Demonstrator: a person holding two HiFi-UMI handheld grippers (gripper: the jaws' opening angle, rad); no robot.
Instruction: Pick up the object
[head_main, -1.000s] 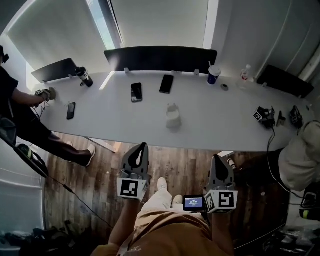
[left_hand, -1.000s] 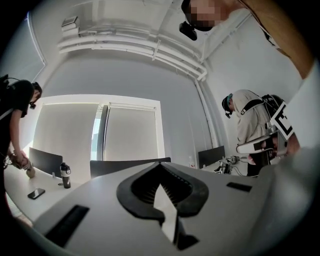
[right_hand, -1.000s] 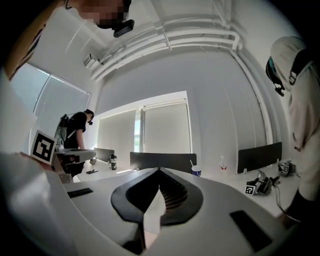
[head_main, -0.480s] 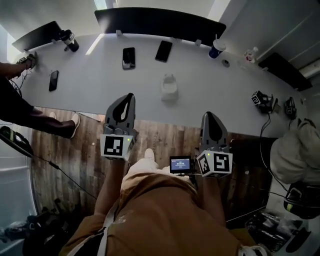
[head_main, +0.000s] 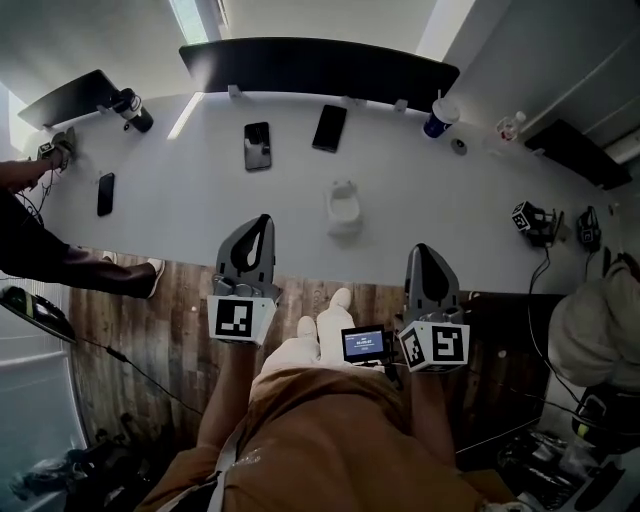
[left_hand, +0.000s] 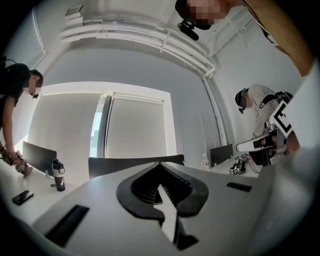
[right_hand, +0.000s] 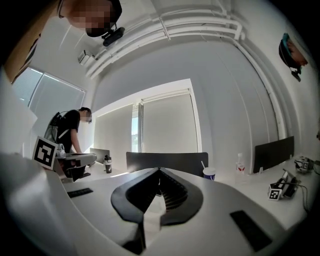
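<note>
- over the last second we have stepped in toward the tabletop (head_main: 200, 200). a second ago both grippers hung over the wooden floor (head_main: 170, 330), short of the near edge; now the tip of the left gripper (head_main: 262, 224) overlaps that edge in the head view, and the right gripper (head_main: 425, 252) sits just short of it.
- in the last half second the layout has barely shifted, so we judge the walk-up is about finished and the reach has not begun.
- the fingers of both grippers are clenched on nothing. each gripper view shows its dark pads meeting at the tip with only the room beyond them.
- the task's thing, as far as we can judge, is the small white object (head_main: 343, 207). it stands alone on the tabletop, ahead of us and between the two grippers, a little nearer the left one's line. neither gripper touches it, and both are apart from it.
- we cannot make out its exact shape from here; it looks like a small pale vessel with a rim.
- further back lie two dark phones (head_main: 257, 146), and a third phone (head_main: 105, 193) lies off to the left. a blue cup (head_main: 437, 117) stands far right, well away from the object, so the path to it looks open.
- for the task this means nothing is held yet. we judge the next move needs one gripper to open its fingers, go forward over the edge and come down around the object.
</note>
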